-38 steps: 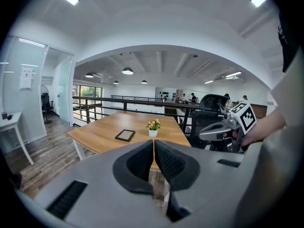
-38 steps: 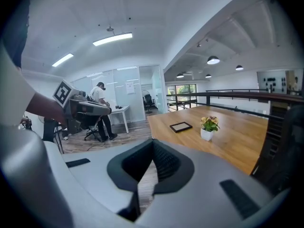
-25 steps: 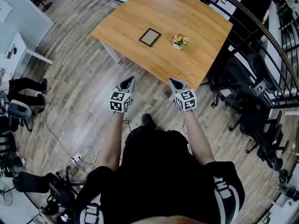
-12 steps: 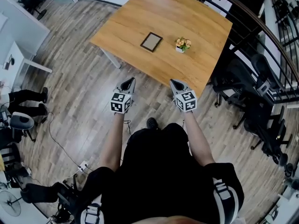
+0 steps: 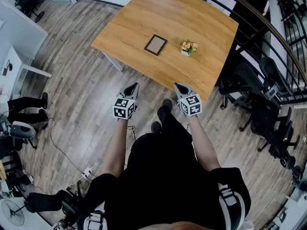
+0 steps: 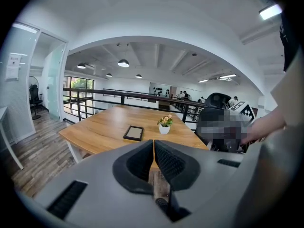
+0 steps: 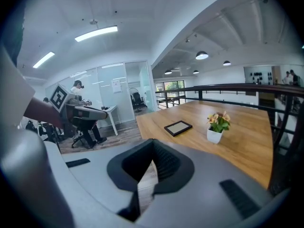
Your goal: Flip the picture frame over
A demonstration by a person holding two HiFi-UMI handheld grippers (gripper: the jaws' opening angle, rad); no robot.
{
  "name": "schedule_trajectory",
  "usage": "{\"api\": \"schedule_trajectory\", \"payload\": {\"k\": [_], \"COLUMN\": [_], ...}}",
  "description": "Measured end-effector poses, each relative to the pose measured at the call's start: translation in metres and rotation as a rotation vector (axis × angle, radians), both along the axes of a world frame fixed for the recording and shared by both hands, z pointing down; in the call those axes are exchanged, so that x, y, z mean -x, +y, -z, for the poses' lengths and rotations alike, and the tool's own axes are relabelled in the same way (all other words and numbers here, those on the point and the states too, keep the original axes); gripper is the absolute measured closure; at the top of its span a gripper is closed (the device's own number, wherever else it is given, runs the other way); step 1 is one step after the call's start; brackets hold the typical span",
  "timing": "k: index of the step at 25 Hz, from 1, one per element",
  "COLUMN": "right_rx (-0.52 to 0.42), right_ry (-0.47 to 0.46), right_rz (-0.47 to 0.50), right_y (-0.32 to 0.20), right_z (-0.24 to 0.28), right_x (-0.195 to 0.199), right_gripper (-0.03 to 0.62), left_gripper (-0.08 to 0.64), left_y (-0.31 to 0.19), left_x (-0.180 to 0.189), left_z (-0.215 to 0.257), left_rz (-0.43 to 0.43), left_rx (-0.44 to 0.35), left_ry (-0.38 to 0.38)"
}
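**A:** Where is the picture frame (image 5: 156, 44)?

**B:** It lies flat on the wooden table (image 5: 139, 18), toward the near half. A pale panel faces up inside its dark border. A small white pot of flowers (image 5: 188, 47) stands just to its right, and the two do not touch.

**A:** And the grippers?

**B:** Both are on the near side of the table, over the plank floor (image 5: 81, 95), short of the table's near edge and well apart from the frame. The left gripper (image 5: 134, 85) is at the left and the right gripper (image 5: 176, 85) at the right, and both point toward the table.

**A:** How do the jaws stand?

**B:** On each gripper the jaws are pressed together, with nothing between them.

**A:** Anything else close by?

**B:** Dark office chairs (image 5: 259, 104) stand to the right of the table, along a railing (image 5: 268, 30).
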State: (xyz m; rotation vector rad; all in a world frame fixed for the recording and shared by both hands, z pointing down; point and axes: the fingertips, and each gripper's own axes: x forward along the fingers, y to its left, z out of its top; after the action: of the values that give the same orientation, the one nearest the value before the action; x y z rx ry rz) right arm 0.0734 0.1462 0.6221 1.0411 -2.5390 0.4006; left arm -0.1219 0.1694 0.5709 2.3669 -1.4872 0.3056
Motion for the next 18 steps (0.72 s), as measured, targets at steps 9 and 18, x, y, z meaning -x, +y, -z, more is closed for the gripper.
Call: {"api": "schedule_trajectory", "payload": {"k": [9, 18], "right_rx": [0.022, 0.063], "right_ry": [-0.011, -0.011], "right_rz": [0.018, 0.02], "right_y": [-0.037, -0.08], "right_z": [-0.008, -0.022], "right_x": [0.017, 0.025], "right_gripper": [0.584, 0.584], "left_gripper": [0.534, 0.534], "left_y": [-0.028, -0.071], "left_x": [0.024, 0.029], "left_z": [0.0, -0.014], "left_rz": [0.049, 0.059], "left_rx": [0.006, 0.05], "left_ry": [0.005, 0.011]}}
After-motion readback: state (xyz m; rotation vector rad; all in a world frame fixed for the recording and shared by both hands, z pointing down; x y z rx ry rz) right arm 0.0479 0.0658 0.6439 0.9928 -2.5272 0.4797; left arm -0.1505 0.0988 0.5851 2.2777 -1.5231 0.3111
